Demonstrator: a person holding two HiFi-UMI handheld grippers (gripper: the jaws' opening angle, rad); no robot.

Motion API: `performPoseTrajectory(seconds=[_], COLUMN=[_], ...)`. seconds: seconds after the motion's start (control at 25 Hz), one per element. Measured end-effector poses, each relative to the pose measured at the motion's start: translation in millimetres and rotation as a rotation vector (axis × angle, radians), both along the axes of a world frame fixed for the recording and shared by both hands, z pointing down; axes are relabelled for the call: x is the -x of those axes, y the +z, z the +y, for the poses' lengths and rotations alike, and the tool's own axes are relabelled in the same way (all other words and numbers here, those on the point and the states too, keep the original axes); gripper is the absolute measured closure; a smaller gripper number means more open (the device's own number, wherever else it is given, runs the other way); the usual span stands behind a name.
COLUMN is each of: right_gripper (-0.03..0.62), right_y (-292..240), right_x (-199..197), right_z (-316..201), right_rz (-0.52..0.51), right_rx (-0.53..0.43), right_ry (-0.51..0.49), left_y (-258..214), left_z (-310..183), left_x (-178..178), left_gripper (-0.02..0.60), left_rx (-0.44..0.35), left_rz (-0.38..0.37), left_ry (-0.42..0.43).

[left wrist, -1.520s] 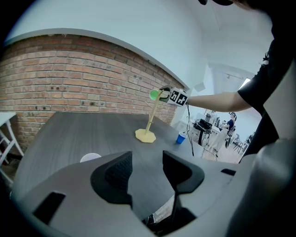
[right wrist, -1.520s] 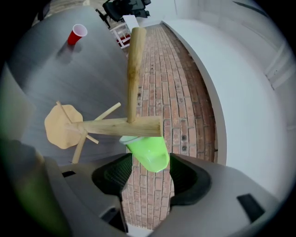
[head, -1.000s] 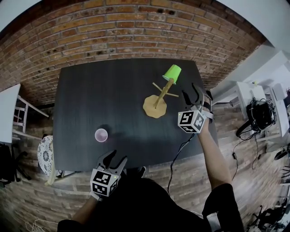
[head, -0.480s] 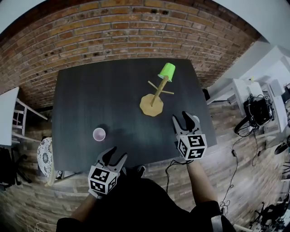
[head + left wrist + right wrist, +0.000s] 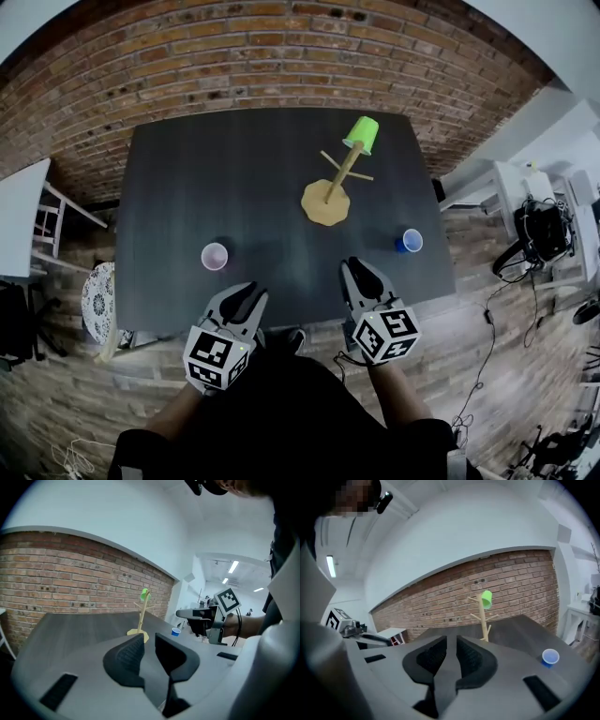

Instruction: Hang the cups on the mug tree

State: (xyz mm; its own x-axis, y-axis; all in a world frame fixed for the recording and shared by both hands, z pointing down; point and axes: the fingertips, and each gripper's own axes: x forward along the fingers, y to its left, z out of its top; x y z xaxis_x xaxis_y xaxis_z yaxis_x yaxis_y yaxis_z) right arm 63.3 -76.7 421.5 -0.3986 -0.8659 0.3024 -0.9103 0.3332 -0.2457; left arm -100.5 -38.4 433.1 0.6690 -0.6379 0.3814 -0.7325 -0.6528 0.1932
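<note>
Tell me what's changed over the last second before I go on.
The right gripper drew back from beside the mug tree to the near edge of the table, uncovering a blue cup. Both grippers' jaws are closing, empty. The left gripper kept its place; the green cup stayed on the tree, the pink cup on the table.

A wide bare stretch of table [image 5: 187, 187] lies between the pink cup [image 5: 214, 255], near left, and the mug tree [image 5: 327, 201], far right. The blue cup [image 5: 410, 241] stands well apart at the right edge.
</note>
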Motion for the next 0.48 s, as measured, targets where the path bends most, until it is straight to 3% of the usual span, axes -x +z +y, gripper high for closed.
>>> performPoseTrajectory(seconds=[0.04, 0.12, 0.48], right_gripper=[0.512, 0.527, 0.546], right_y=[-3, -4, 11], right_x=[5, 15, 61], right_z=[6, 19, 55], right_rz=[-0.008, -0.026, -0.061], right_rx=[-0.005, 0.001, 0.049], right_ry=[-0.018, -0.045, -0.124], left_y=[-4, -9, -7], left_z=[1, 6, 17], left_x=[-2, -5, -9], left_gripper=[0.516, 0.535, 0.549], left_rx=[-0.015, -0.026, -0.028], left_rz=[0.014, 0.039, 0.032], left_ry=[0.004, 0.019, 0.068])
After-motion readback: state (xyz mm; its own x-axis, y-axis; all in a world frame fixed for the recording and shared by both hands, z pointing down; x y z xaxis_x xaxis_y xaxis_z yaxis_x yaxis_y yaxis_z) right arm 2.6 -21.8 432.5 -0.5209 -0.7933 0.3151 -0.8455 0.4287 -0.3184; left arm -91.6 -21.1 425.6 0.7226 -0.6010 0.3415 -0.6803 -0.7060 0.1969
